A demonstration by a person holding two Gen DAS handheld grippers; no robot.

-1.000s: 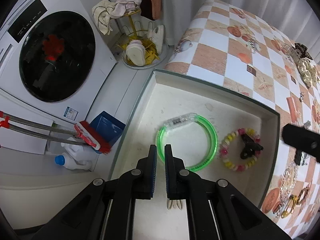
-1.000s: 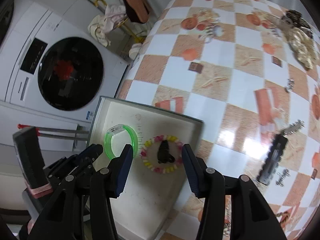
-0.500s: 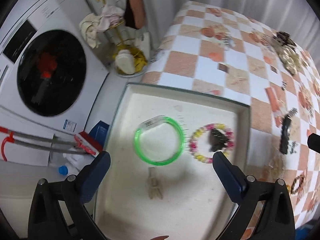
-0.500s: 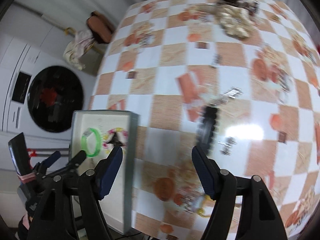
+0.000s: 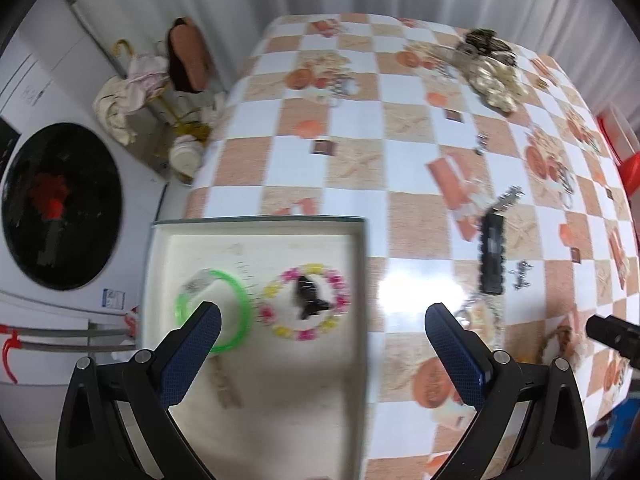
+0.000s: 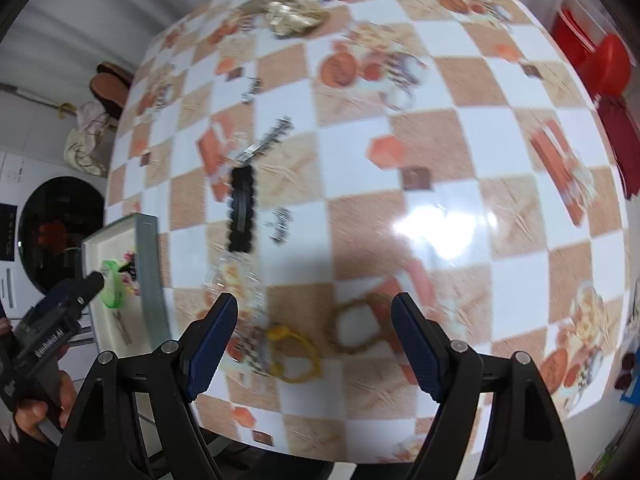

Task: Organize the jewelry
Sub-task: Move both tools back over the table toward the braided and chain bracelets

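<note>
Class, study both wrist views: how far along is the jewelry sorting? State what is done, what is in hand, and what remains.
Done: the green bangle, the beaded bracelet and a black clip lie in the white tray.
In hand: nothing; the left gripper and right gripper are both open and empty.
Left: the black hair clip, yellow bracelet, brown bracelet and gold pile lie on the table.

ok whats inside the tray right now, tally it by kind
In the tray:
bracelets: 2, the green bangle and the pink and yellow bead bracelet
black clip: 1, lying inside the bead ring
beige clip: 1, blurred
total: 4
</note>
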